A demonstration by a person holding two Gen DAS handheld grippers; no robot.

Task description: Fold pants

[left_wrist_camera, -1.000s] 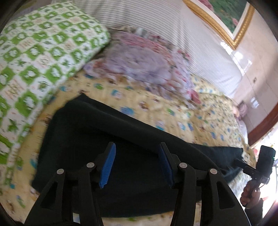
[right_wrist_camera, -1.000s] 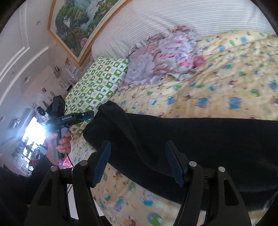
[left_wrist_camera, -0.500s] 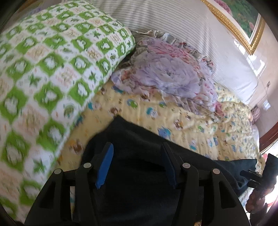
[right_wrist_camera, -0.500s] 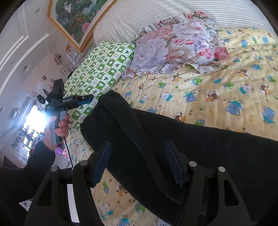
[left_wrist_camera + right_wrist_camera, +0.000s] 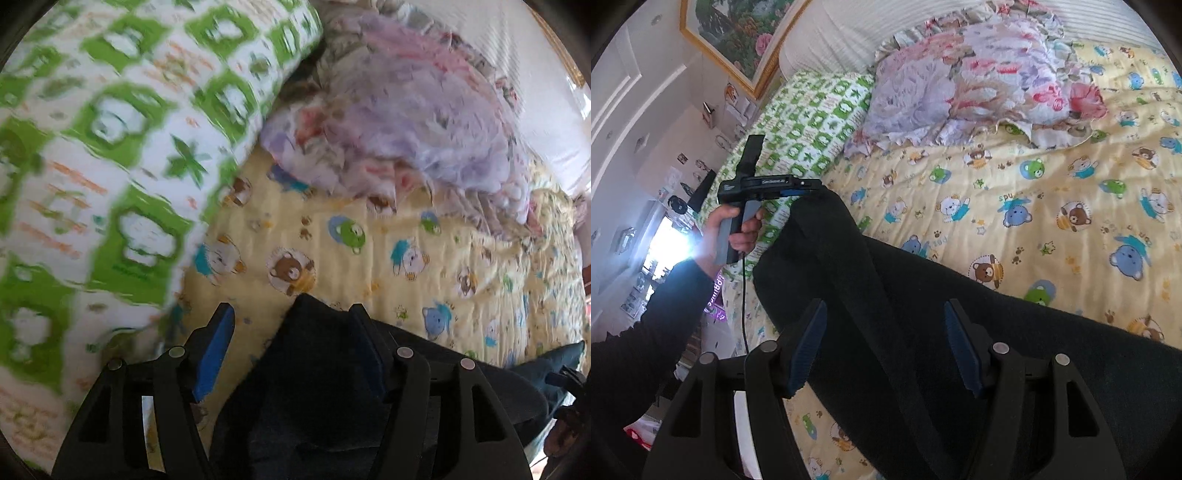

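Both hands have swept toward the pillow end of the bed [image 5: 1052, 206]; left gripper [image 5: 291, 354] opening over the dark pants [image 5: 960, 332], right gripper [image 5: 884, 347] gaping, empty; pants lie long, folds remaining

Black pants [image 5: 960, 332], yellow bear-print bedspread [image 5: 1052, 192], green-checked pillow [image 5: 92, 166], floral pillow [image 5: 979, 81]

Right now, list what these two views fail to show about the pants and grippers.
- Pants: right wrist view, the far end runs off the right edge; which end it is cannot be told.
- Pants, left wrist view: the near part is hidden behind the left gripper, whose jaws are opening over the corner.
- Green pillow: left wrist view, pattern smeared by blur.
- Right gripper: left wrist view, cut off by the right edge.
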